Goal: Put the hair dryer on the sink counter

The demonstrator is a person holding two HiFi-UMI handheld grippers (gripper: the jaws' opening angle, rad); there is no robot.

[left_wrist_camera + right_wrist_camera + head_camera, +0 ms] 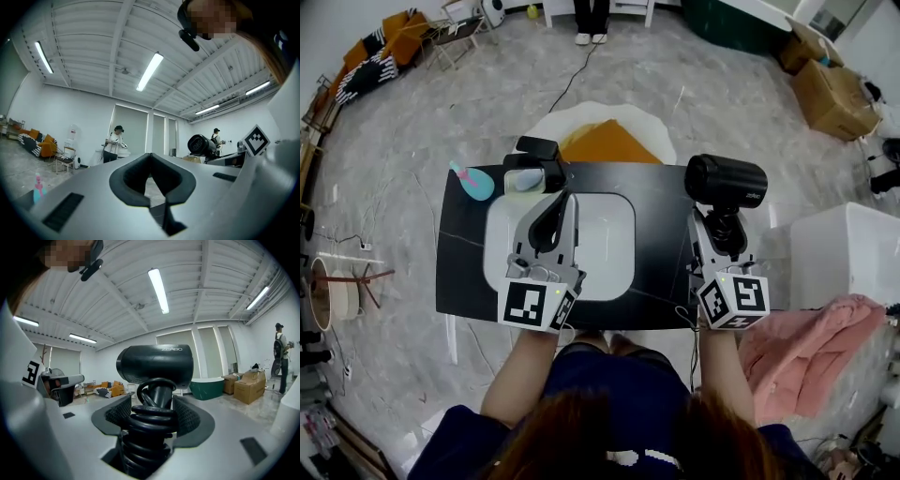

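- While the hair dryer (727,180) is clamped by its handle in the right gripper (720,228), upright over the right end of the sink counter (661,202), lower it straight down
- Aim for the bare black stretch right of the basin (605,234), away from the edge
- Lay it on its side so it cannot topple, minding the cord (149,425) coiled round the handle between the pads
- Hold the left gripper (551,217), pinched shut on nothing over the basin, clear of the path
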